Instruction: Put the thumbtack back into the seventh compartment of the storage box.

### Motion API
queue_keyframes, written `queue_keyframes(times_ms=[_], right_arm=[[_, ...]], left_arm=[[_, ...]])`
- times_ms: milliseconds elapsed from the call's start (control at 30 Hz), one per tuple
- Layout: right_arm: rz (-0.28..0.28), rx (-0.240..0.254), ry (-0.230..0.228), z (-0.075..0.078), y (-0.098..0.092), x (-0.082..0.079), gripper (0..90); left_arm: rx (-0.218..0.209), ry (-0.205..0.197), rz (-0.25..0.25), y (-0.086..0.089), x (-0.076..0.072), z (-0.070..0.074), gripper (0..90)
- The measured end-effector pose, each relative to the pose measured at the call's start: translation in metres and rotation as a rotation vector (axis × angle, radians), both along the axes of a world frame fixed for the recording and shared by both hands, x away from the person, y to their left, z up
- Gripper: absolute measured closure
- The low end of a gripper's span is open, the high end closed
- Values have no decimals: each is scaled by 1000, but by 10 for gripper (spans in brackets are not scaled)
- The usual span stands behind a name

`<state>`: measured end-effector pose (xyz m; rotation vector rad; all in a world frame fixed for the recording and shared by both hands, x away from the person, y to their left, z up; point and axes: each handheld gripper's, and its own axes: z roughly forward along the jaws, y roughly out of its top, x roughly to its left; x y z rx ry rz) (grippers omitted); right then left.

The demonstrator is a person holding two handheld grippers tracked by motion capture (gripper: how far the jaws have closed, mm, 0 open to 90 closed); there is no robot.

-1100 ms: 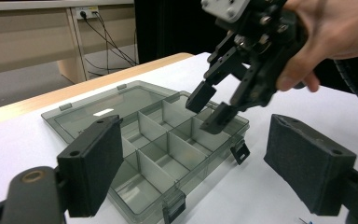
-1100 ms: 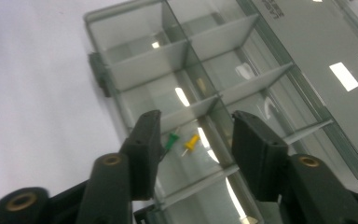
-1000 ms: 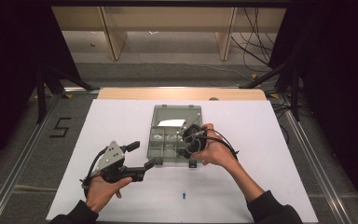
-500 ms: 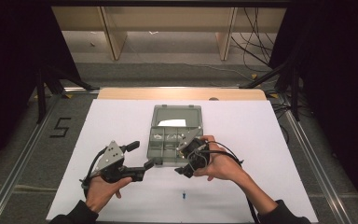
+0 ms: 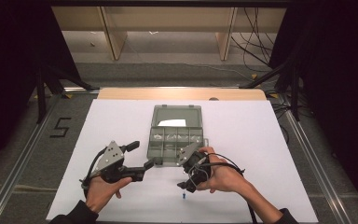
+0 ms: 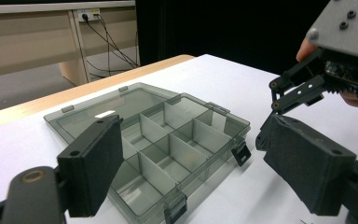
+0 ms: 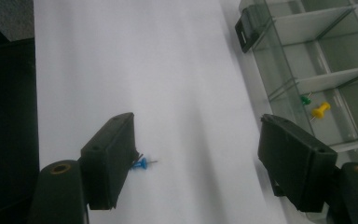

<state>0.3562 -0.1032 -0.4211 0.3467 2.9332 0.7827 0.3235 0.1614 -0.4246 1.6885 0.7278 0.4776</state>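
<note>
Nearest the person, a small blue plastic pushpin [image 5: 183,195] lies on the white table sheet [image 5: 121,121]. Just above it hovers the right gripper [image 5: 183,183], its empty jaws just opened wide. Leftward, the left gripper [image 5: 152,163] gapes, empty. Beyond them sits a clear grey compartment box [image 5: 173,140], lid open.

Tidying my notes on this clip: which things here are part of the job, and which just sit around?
In the job: blue pushpin; compartment box; yellow pushpin and green pushpin inside it; right gripper, jaws just opening.
Lying about: wall cables; floor number 5.
</note>
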Motion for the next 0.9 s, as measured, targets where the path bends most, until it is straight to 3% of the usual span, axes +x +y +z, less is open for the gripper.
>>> queue_keyframes(times_ms=[300,900], right_arm=[[10,-32,26,-11,0,-11,274],[62,-90,60,-28,7,-15,292]], left_arm=[[2,2,-2,0,0,0,183],[3,1,-1,0,0,0,183]])
